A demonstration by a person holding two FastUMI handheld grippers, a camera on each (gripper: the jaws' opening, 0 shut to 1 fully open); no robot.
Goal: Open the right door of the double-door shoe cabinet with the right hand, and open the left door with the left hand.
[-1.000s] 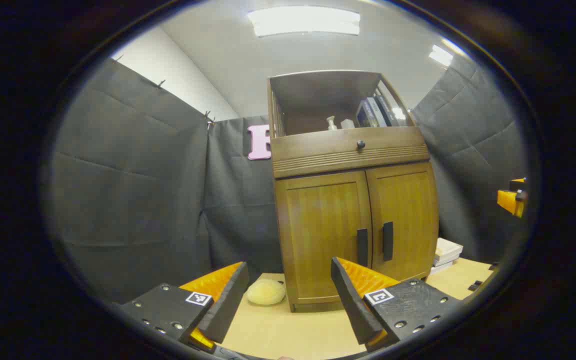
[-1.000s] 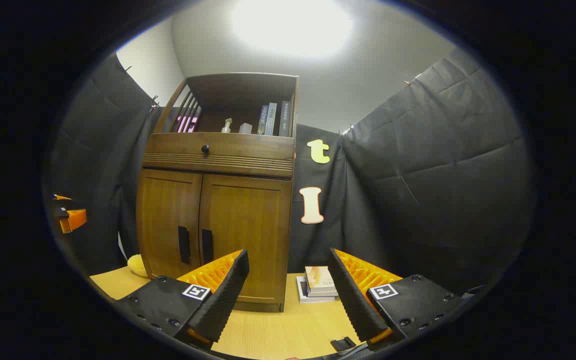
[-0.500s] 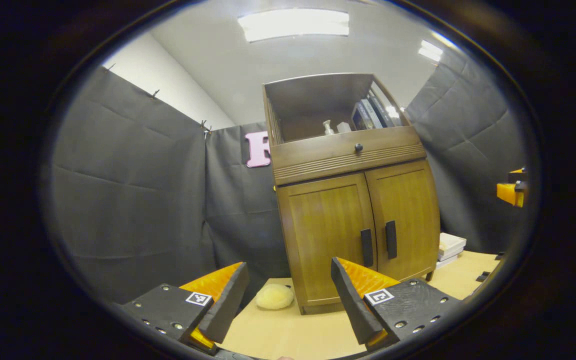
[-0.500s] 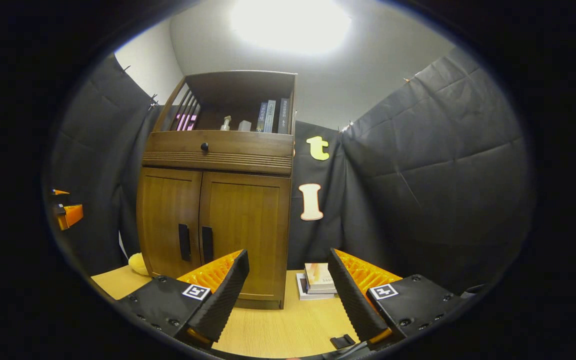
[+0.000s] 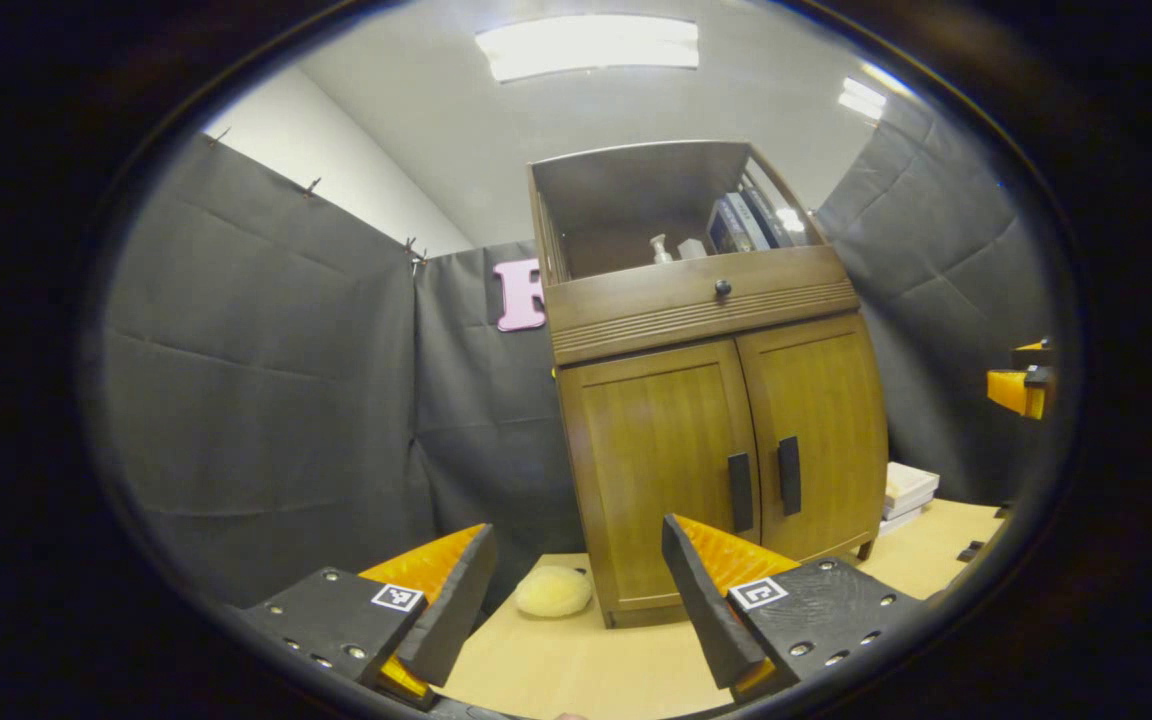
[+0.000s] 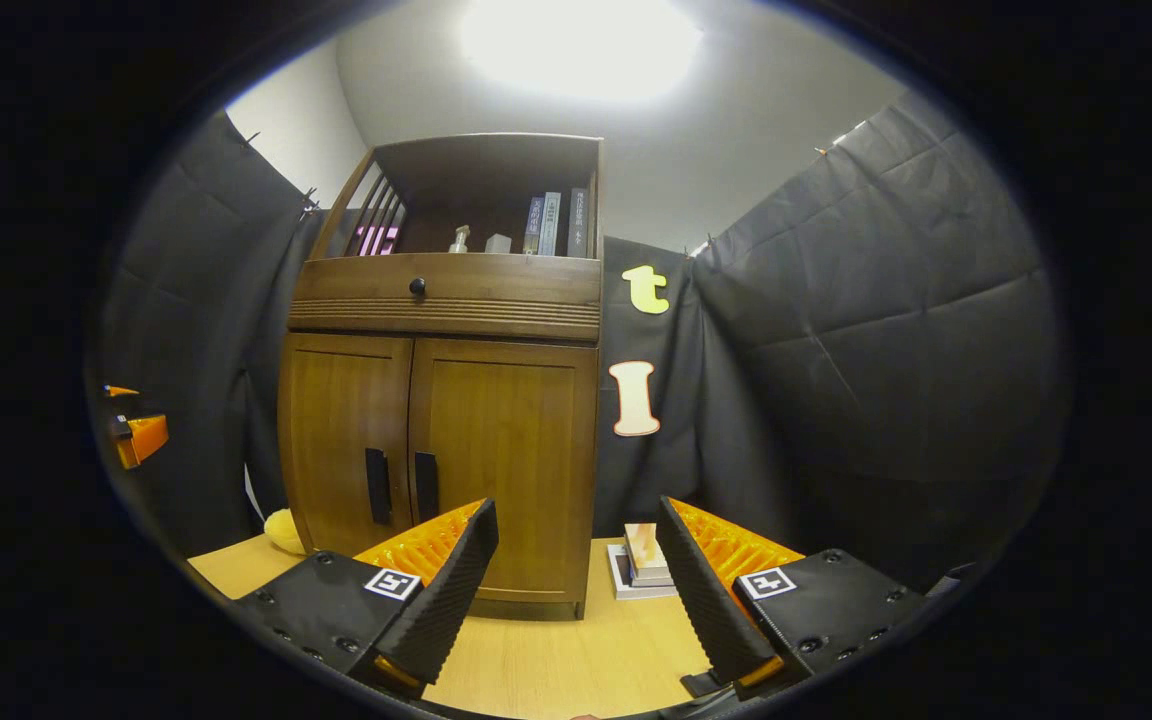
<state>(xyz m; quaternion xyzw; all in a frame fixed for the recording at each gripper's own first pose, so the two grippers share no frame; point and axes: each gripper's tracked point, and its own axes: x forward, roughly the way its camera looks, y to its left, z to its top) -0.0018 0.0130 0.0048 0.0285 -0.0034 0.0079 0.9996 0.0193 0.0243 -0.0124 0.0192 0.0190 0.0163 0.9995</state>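
The left gripper (image 5: 576, 600) was held level with its two black, orange-backed fingers (image 5: 451, 600) spread wide apart and nothing between them. The right gripper (image 6: 576, 600) was held the same way, its fingers (image 6: 706, 595) parted and gripping nothing. Each one showed at the far edge of the other's view as a small orange-and-black tip, the two held well apart, side by side, pointing the same way.

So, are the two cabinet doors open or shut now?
Shut. The left door and right door lie flush, with their handles side by side at the closed seam.
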